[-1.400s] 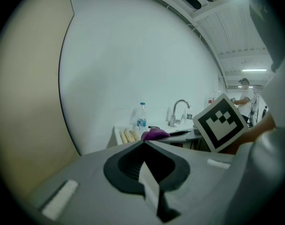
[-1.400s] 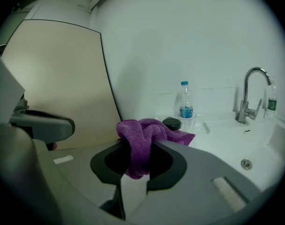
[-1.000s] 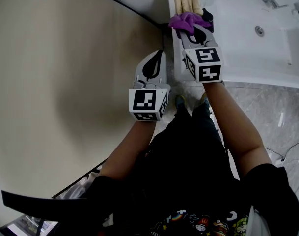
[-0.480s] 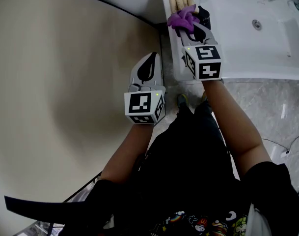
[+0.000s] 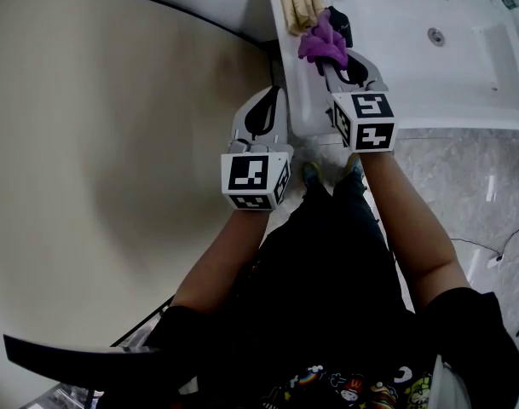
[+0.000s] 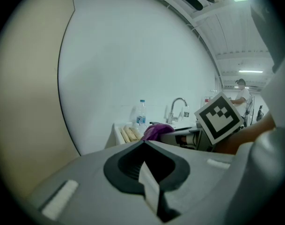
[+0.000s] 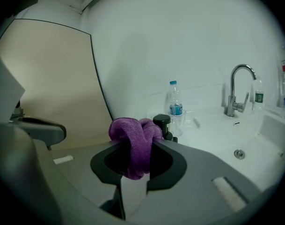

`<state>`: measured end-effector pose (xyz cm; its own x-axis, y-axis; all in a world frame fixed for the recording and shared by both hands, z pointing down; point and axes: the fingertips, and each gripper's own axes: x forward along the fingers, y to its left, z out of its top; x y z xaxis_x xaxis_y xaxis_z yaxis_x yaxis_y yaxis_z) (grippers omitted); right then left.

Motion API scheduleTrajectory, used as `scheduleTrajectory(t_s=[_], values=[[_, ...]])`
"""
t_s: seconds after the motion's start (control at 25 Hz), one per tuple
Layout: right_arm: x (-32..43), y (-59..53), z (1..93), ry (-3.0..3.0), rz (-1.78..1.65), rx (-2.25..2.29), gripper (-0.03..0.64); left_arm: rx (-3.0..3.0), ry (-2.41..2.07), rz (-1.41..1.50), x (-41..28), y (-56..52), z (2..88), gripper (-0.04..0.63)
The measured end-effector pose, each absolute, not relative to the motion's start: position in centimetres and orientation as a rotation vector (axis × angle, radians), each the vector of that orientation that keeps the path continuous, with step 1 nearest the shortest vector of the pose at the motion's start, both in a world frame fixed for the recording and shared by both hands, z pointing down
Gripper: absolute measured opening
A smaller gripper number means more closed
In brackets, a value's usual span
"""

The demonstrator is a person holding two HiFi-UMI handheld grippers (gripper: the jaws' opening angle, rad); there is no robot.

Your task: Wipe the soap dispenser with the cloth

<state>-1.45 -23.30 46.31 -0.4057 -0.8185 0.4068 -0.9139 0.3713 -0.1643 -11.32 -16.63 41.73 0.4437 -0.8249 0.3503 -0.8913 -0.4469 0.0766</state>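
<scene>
The right gripper (image 7: 134,150) pinches the purple cloth (image 7: 129,131) just beside the black soap dispenser (image 7: 162,121) on the white table (image 5: 404,75), while the empty left gripper (image 6: 144,146), pressed together, hangs off the table's edge.

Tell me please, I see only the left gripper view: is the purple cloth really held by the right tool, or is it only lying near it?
Observer: Held. In the right gripper view the right tool is shut on the purple cloth, which bunches up above the jaws.
Operator: And where is the thing I must wipe?
Observer: The soap dispenser shows its black pump head directly behind the cloth; whether they touch I cannot tell.
Operator: And the other hand, where does it hang?
Observer: In the head view the left tool hangs beside the counter's left end, not above it.
</scene>
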Motion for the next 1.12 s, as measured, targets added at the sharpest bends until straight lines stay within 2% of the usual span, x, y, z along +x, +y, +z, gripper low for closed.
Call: scheduleTrajectory(t_s=[0.68, 1.12], values=[[6.2, -23.0, 43.2, -2.329, 0.379, 1.662, 0.100, 2.477, -1.475, 0.354, -8.5, -14.7, 41.1, 0.001], [0.8, -22.8, 49.7, -2.353, 0.393, 1.420, 0.101, 2.415, -1.549, 0.372, -9.9, -13.2, 41.8, 0.001]])
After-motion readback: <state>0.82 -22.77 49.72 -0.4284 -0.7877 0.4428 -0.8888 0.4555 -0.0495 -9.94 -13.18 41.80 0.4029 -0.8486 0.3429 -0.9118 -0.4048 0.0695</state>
